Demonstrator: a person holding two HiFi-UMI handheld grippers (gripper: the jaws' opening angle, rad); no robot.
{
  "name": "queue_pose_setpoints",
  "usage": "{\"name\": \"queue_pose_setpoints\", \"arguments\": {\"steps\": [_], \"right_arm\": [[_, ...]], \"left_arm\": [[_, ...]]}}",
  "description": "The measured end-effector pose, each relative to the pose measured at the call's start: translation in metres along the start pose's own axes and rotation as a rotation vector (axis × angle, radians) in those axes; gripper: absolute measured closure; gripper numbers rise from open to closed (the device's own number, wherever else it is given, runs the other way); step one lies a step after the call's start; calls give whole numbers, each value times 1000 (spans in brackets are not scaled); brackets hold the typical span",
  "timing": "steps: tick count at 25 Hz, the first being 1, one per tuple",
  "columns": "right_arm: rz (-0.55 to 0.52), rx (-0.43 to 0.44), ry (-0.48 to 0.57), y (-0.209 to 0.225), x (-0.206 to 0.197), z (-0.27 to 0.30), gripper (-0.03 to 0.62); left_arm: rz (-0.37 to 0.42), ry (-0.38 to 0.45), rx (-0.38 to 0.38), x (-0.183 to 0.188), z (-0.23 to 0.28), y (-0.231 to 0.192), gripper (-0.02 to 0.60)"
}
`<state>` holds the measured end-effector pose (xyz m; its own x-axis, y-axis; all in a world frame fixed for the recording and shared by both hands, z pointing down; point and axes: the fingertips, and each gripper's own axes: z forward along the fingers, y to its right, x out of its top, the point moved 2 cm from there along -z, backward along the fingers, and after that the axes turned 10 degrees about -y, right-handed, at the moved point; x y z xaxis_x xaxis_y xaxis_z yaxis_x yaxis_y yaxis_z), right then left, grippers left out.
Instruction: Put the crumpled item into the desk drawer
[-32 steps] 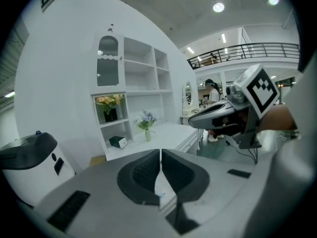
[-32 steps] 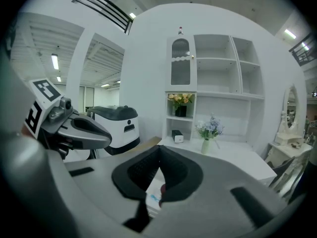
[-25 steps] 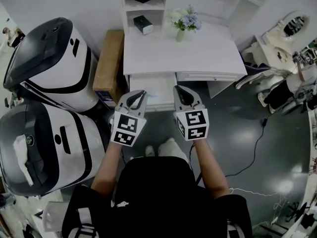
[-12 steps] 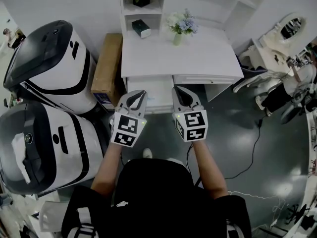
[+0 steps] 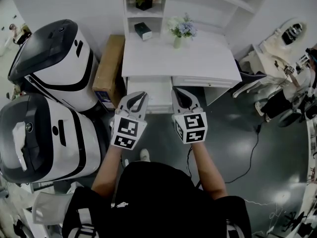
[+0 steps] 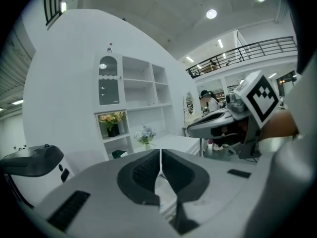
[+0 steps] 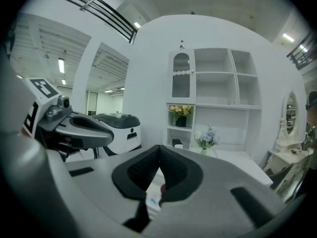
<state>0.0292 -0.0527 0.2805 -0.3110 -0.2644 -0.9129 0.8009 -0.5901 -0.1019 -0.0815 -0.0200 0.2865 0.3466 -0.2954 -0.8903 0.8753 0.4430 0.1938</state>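
Both grippers empty in front of the open drawer

Left gripper [image 5: 141, 95] and right gripper [image 5: 177, 90] have their jaws pressed together on nothing. The desk drawer [image 5: 153, 86] stands open at 12 o'clock. A pale, blue-marked scrap [image 7: 154, 201] inside is probably the crumpled item, so likely only closing is left.

A: Bright and even, lit from ceiling lamps [image 6: 211, 14]; pale glare on the dark floor [image 5: 237, 148].
B: Heavily bent at the edges (black corners in both gripper views); left hand-held gripper [image 6: 160, 155] soft up close.
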Motion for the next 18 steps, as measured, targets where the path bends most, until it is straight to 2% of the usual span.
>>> {"name": "queue_pose_setpoints", "arguments": {"steps": [18], "right_arm": [[0,45,28,-11,-25,-76,599]], "left_arm": [[-15,29,64,1,-53,65,568]]}}
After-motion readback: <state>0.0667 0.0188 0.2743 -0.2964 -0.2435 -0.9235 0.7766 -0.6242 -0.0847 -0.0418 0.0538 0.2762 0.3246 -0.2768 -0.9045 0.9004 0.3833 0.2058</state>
